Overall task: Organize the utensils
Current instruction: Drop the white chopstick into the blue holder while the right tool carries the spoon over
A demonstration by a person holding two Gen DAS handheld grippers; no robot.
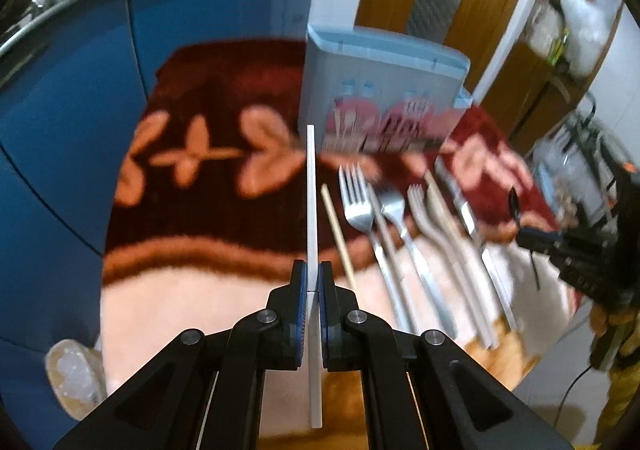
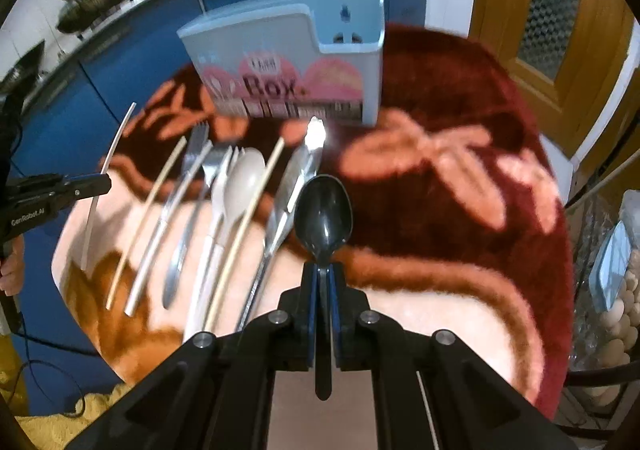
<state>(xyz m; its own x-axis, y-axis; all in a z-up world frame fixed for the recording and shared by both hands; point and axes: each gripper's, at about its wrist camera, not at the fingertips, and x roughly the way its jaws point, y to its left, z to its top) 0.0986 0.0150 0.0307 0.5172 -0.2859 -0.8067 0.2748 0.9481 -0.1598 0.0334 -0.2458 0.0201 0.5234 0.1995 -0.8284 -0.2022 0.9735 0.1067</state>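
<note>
On the red rug with its orange flower pattern (image 2: 460, 121), a row of utensils lay side by side in front of the upright grey-blue utensil box (image 2: 296, 61), and the step in hand looked like the pick-up: each tool had one piece clamped and clear of the row. The left gripper (image 1: 312, 278) had its jaws pinched almost together on a white chopstick (image 1: 311, 189), which ran straight ahead between the pads and pointed toward the box's near corner. The right gripper (image 2: 323, 278) was likewise closed to a narrow slit on the handle of a black spoon (image 2: 323, 213), bowl forward, just right of the steel knife (image 2: 280, 205) at the end of the row. Forks (image 1: 356, 197), a pale plastic spoon (image 2: 244, 181) and wooden chopsticks (image 2: 250, 217) lay on the rug, not yet sorted. Next, I judged, both pieces needed carrying up over the box rim and tipping handle-down into a compartment; which slot suited which was not visible from here.
</note>
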